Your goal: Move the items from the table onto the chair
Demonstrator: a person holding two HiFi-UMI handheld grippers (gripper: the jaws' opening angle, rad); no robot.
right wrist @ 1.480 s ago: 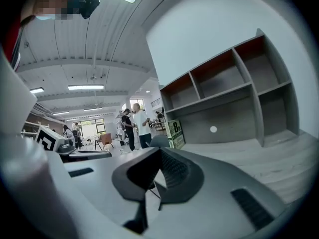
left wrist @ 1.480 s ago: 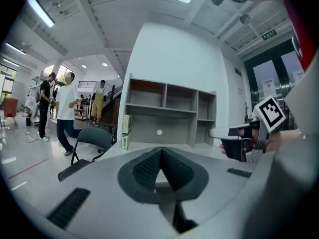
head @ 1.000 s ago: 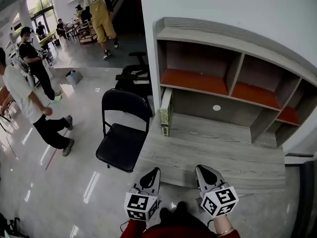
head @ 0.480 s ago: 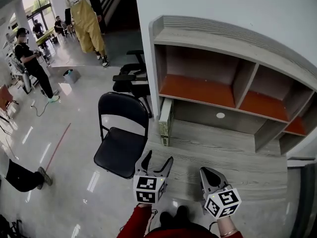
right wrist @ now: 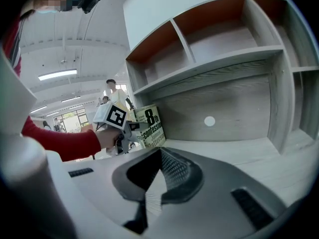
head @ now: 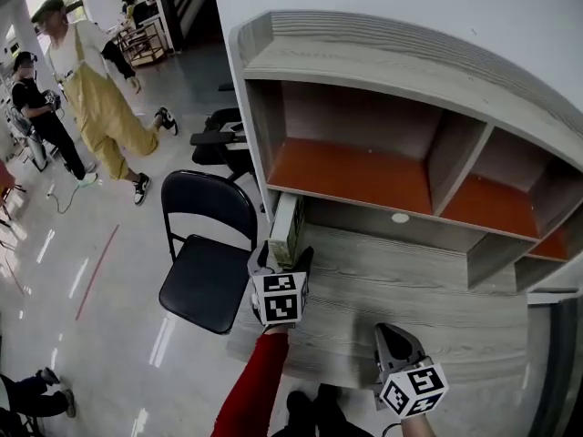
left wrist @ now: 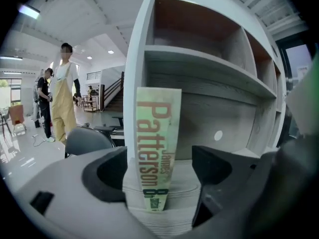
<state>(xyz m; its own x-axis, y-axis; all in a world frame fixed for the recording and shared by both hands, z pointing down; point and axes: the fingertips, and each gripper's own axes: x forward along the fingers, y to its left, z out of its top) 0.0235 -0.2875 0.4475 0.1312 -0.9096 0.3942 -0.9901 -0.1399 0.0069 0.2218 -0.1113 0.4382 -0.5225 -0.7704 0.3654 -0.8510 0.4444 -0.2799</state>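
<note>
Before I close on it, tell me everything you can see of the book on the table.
The book looks like a thick paperback, closed, with a pale green spine printed James Patterson in reddish letters and 8th at its foot. It stands upright on the grey wood-look table at its left end, beside the shelf unit's side panel. The left claw, whose jaws have just been opening, straddles the spine with a gap on either side; nothing grips the book.

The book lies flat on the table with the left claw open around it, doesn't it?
No: the book stands upright on the table, not flat, as the left gripper view shows. The left claw, whose jaws have just been opening, is open around it without pressing it.
</note>
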